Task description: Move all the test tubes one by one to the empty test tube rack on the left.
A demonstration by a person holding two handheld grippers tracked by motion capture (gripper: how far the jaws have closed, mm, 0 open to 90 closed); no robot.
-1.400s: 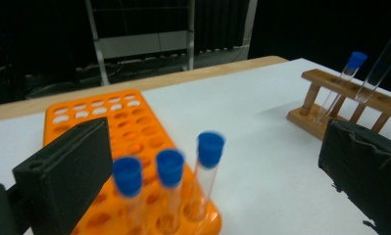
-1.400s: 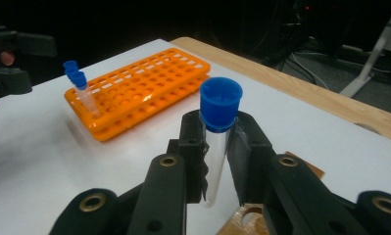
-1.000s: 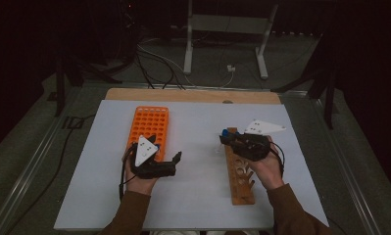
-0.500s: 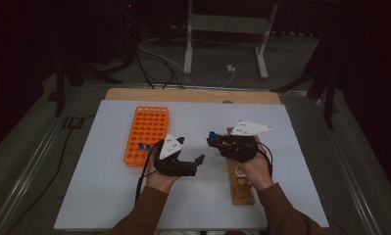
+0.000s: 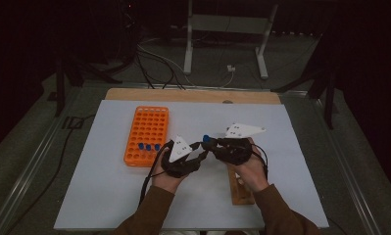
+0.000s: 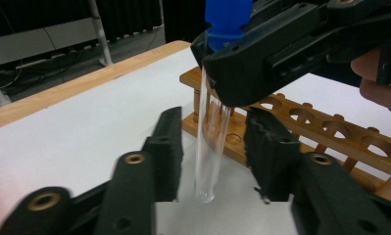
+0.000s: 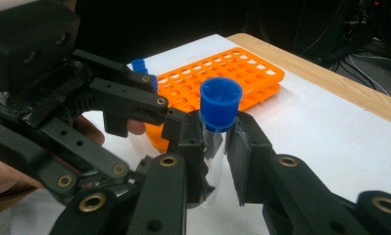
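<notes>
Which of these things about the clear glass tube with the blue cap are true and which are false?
1. The right gripper is shut on the clear glass tube with the blue cap. True.
2. The left gripper already squeezes the tube. False: its jaws have just been closing with the tube between them, but gaps remain on both sides.
3. The orange plastic rack holds three blue-capped tubes. True.
4. The tube stands in the brown wooden rack. False: it hangs upright above the white table cover, in front of that rack.
5. The wooden rack lies on the person's left. False: it lies on the right, under the right hand.
</notes>
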